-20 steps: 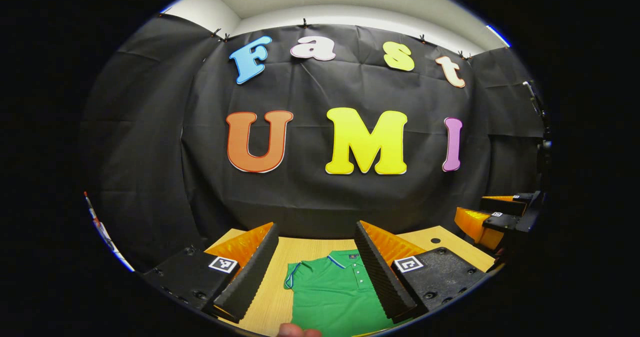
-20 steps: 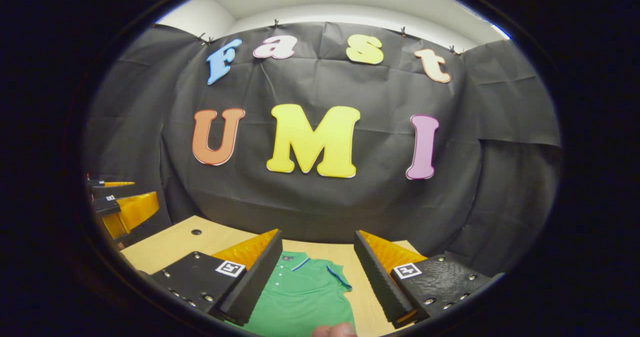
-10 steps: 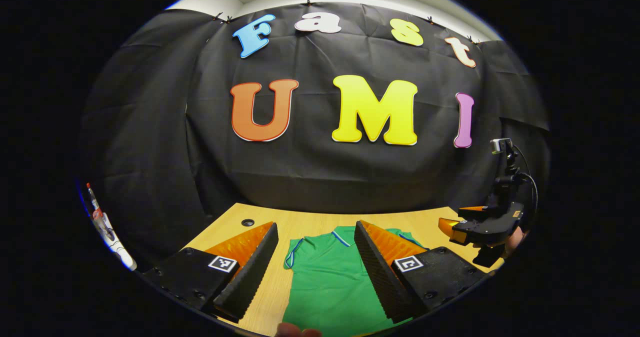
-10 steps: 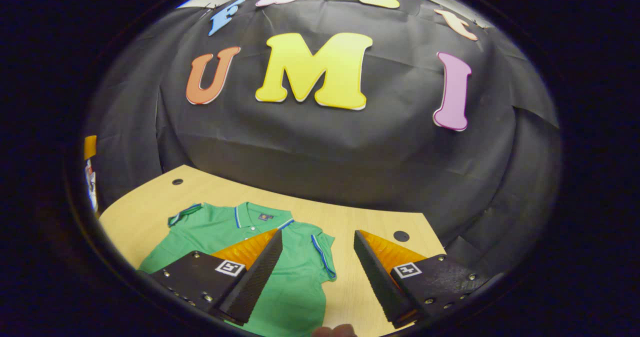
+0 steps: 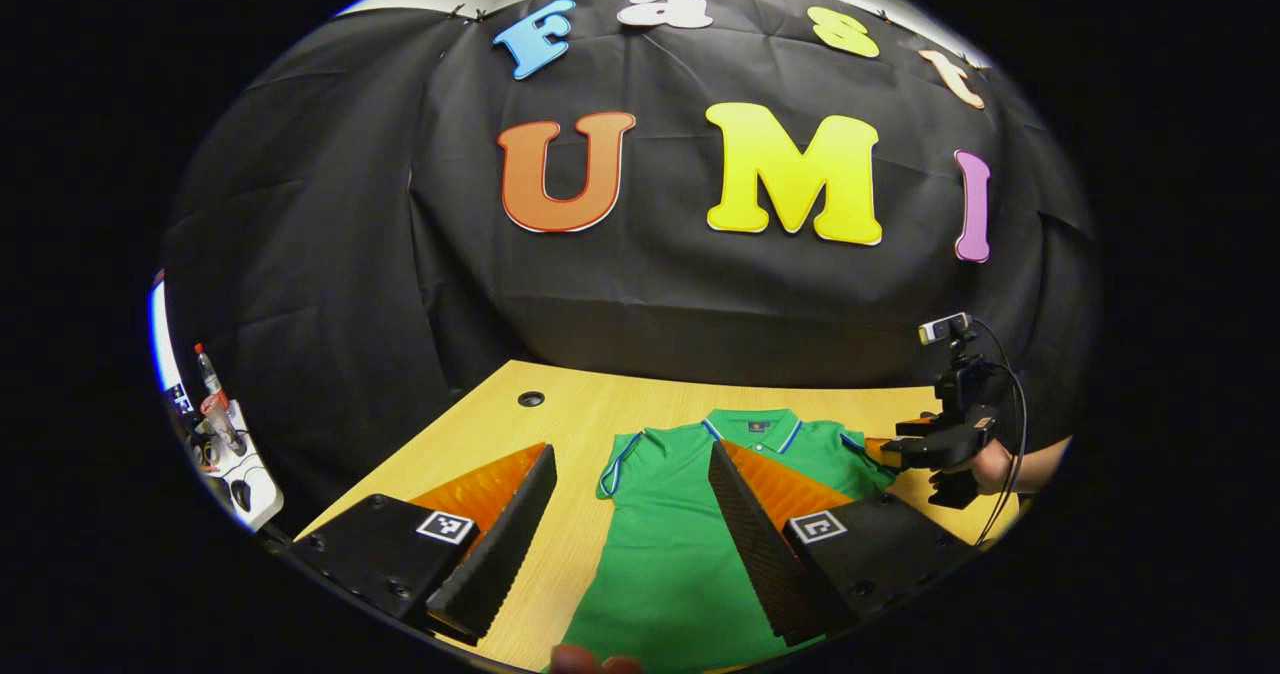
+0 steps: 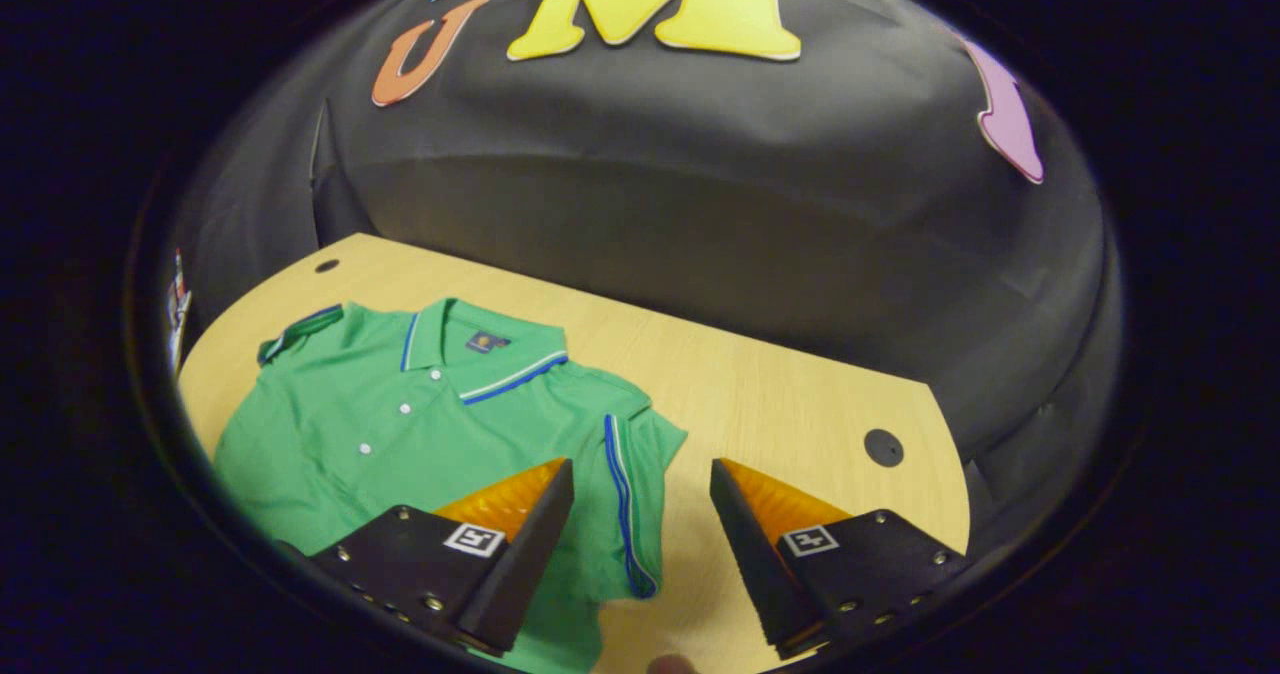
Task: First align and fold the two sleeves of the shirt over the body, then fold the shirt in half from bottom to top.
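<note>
A green polo shirt lies flat and unfolded on the wooden bench, collar toward the black cloth wall, both short sleeves spread out. The left gripper hangs above the shirt's body, jaws spread wide and empty. The right gripper hovers over the blue-striped sleeve near the shirt's edge, jaws likewise released. In the left gripper view, a hand holds the right gripper beside the far sleeve. A bottle stands off the bench's left end.
</note>
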Motion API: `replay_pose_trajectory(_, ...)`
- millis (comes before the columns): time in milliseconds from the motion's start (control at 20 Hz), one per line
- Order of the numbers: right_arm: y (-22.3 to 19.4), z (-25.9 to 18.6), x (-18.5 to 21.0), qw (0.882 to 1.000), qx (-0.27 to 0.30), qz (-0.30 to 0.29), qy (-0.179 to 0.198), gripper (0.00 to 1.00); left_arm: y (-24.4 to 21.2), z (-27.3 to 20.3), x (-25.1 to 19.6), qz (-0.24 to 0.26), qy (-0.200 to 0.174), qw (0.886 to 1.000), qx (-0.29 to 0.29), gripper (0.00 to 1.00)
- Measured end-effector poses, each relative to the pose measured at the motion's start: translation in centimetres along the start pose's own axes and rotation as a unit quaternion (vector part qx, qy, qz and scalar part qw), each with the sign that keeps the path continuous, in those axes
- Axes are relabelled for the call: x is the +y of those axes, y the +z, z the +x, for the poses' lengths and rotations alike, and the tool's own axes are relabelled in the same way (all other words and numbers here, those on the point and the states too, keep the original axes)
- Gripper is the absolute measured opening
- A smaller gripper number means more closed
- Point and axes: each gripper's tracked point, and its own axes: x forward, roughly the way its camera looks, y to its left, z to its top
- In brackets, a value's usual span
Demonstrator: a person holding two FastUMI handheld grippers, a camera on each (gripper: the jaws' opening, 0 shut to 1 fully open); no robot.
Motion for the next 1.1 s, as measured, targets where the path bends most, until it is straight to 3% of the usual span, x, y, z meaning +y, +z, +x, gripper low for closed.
replay_pose_trajectory(50, -0.5, 1.2, -0.1, 1.000, 0.006, -0.005, -0.001, 0.80, -0.2, 0.2, 0.0, 0.002, 0.004, 1.000, 0.005, 0.98)
replay_pose_trajectory(350, -1.8, 3.8, 0.3, 0.999, 0.030, 0.001, 0.021, 0.72, -1.2, 0.8, 0.2, 0.002, 0.012, 1.000, 0.023, 0.99)
replay_pose_trajectory(500, -2.5, 3.9, 0.0, 0.998, 0.042, 0.035, 0.025, 0.40, -1.5, 0.9, 0.2, 0.000, 0.010, 1.000, 0.026, 0.99)
replay_pose_trajectory(600, -2.6, 3.4, -0.2, 0.997, 0.042, 0.054, 0.028, 0.39, -1.7, 0.9, 0.2, 0.000, 0.004, 1.000, 0.031, 0.99)
replay_pose_trajectory(700, -2.5, 3.5, -0.2, 0.994, 0.048, 0.086, 0.038, 0.19, -1.7, 0.9, 0.1, 0.005, 0.000, 1.000, 0.031, 0.99)
replay_pose_trajectory(750, -2.7, 3.5, -0.5, 0.993, 0.054, 0.100, 0.038, 0.19, -1.9, 0.8, 0.1, 0.006, -0.002, 1.000, 0.031, 0.99)
replay_pose_trajectory(850, -2.3, 3.3, -1.5, 0.989, 0.051, 0.137, 0.021, 0.03, -2.0, 0.8, 0.2, 0.005, -0.003, 1.000, 0.031, 0.99)
replay_pose_trajectory(1100, 0.0, 1.3, -2.2, 0.985, 0.035, 0.167, 0.019, 0.03, -2.2, 1.0, 0.4, -0.001, -0.006, 0.999, 0.032, 0.98)
